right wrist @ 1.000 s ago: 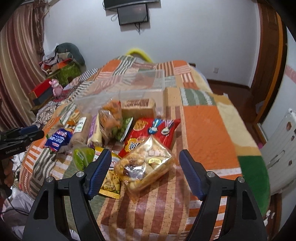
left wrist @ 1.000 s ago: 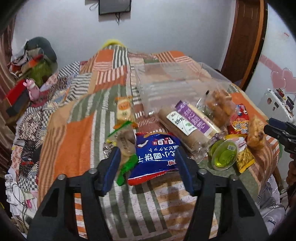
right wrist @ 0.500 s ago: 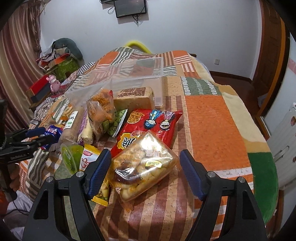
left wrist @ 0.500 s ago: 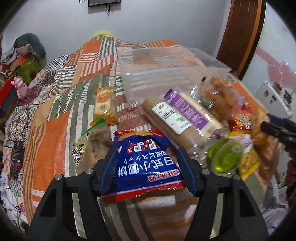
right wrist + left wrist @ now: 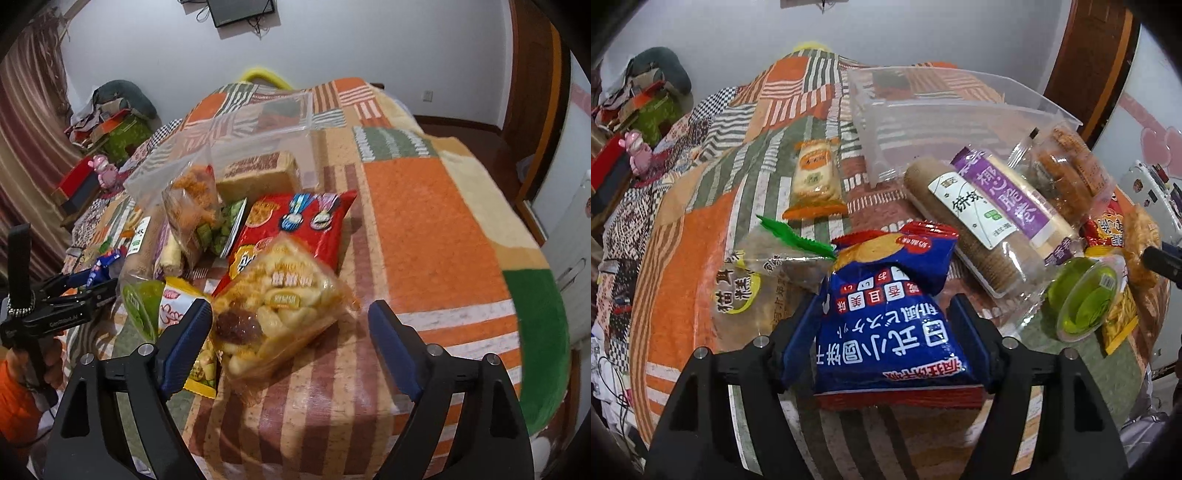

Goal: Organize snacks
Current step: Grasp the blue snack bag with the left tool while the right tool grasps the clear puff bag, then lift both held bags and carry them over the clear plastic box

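Snacks lie on a patchwork blanket. My left gripper (image 5: 886, 321) stands around a blue biscuit bag (image 5: 886, 325), its blue pads at the bag's sides, still wide. My right gripper (image 5: 290, 328) is open around a clear bag of yellow puffs (image 5: 280, 314), not touching it. A clear plastic bin (image 5: 945, 107) stands behind the pile; it also shows in the right wrist view (image 5: 258, 125). Beside the blue bag lie a brown cracker roll (image 5: 975, 229), a purple pack (image 5: 1012, 192) and a green jelly cup (image 5: 1086, 295).
A red snack bag (image 5: 295, 229), a bread loaf (image 5: 258, 173) and a bag of orange sticks (image 5: 192, 206) lie behind the puffs. A small orange cracker pack (image 5: 814, 177) and a green-ended pack (image 5: 757, 284) lie left. The bed edge is near.
My left gripper has moved forward so the blue bag now sits between its fingers. My right gripper has moved closer around the puff bag.
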### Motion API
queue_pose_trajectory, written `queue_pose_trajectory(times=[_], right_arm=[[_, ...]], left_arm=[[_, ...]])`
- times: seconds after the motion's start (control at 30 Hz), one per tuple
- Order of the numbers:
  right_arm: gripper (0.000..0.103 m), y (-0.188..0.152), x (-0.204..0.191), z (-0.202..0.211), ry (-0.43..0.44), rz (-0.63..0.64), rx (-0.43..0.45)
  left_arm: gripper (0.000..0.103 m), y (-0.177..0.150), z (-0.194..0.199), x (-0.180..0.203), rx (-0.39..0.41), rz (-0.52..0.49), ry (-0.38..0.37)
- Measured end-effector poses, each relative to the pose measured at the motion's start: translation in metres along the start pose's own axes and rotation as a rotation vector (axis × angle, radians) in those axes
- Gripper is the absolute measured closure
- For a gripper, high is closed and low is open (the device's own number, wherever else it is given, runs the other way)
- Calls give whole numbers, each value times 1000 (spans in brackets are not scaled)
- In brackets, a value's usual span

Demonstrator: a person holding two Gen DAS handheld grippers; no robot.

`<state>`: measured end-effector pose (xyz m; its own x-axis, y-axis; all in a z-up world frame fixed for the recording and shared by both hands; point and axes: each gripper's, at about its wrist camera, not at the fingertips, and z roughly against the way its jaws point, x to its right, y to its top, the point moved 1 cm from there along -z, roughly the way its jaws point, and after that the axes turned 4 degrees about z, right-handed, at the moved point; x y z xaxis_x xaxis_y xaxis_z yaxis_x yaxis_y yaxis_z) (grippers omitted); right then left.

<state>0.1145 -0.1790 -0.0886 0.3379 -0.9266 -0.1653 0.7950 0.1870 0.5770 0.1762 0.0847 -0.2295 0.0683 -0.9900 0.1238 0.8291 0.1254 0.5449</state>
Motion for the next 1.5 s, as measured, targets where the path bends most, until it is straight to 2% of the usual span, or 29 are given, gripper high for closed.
queue_pose_trajectory(times=[0.17, 0.27, 0.33, 0.37, 0.43, 0.5, 0.6, 0.67, 0.7, 0.73, 0.9, 1.07, 1.5], right_arm=[[19, 1, -8, -9, 21, 12, -12], [31, 1, -7, -11, 42, 3, -10], [36, 1, -6, -11, 45, -7, -7], [38, 1, -5, -10, 44, -8, -3], [47, 1, -2, -7, 45, -18, 4], [48, 2, 1, -4, 64, -32, 11], [50, 2, 1, 2, 43, -24, 30], [59, 4, 1, 8, 57, -24, 44], [69, 5, 1, 11, 74, -26, 53], [72, 8, 2, 13, 88, -22, 57], [74, 15, -8, 22, 42, 46, 99], [74, 24, -8, 28, 62, 43, 127], [74, 80, -19, 47, 40, 116, 295]], left_arm=[[29, -1, -3, 0, 3, -6, 0], [29, -1, -10, -2, 8, -12, 6], [33, 0, -12, -4, 10, 8, -1], [38, 0, -11, -5, 13, 14, 2], [42, 1, -10, -7, 17, 25, -2], [46, 1, -7, -8, 21, 27, -7], [48, -1, -2, -5, 25, 8, -6], [48, -2, 1, -3, 29, 4, -8], [48, -2, 3, -3, 32, 4, -9], [48, -2, 7, -2, 39, 6, -11], [49, 3, 31, 1, 96, 7, -23], [49, 16, 57, 7, 155, 11, -34], [48, 68, 96, 32, 299, -34, -47]])
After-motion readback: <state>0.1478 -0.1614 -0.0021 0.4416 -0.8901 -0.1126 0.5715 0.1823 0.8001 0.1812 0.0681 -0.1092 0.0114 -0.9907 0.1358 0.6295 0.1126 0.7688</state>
